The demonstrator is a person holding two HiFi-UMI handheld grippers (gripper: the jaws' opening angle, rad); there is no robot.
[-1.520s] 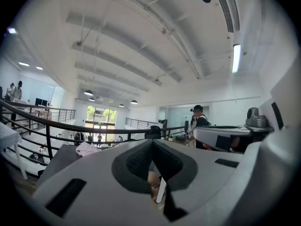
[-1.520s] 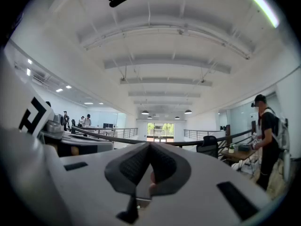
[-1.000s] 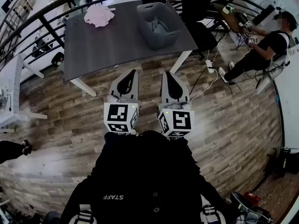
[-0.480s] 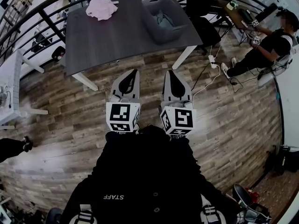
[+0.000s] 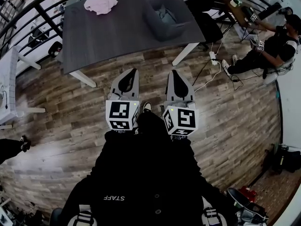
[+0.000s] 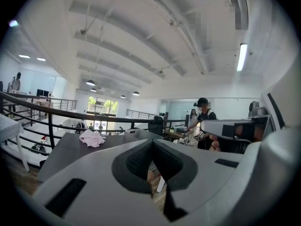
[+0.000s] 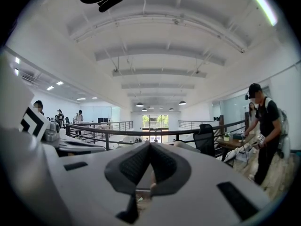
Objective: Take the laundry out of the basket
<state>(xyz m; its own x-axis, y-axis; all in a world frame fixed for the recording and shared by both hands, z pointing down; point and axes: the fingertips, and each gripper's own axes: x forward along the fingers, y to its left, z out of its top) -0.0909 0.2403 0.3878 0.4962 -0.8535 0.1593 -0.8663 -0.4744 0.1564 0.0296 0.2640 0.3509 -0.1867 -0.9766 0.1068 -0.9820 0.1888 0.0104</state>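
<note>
A grey laundry basket (image 5: 164,14) stands on the right part of the dark grey table (image 5: 117,36), with bluish-grey laundry (image 5: 167,16) inside it. A pink garment (image 5: 99,1) lies on the table's far left; it also shows in the left gripper view as the pink garment (image 6: 92,138). My left gripper (image 5: 132,72) and right gripper (image 5: 174,72) hang side by side over the wooden floor, well short of the table's near edge. Both are shut and hold nothing. In the left gripper view the basket (image 6: 136,133) peeks out behind the closed jaws.
White table legs (image 5: 183,53) stand ahead of me. A black office chair (image 5: 205,26) is by the table's right end, with a power strip and cables (image 5: 211,56) on the floor. A person (image 5: 270,46) sits at the far right. A black railing (image 5: 28,18) runs behind the table.
In the head view the table and basket have slid upward and slightly right. A shoe has come into sight between the grippers. Both grippers stay shut and side by side.
</note>
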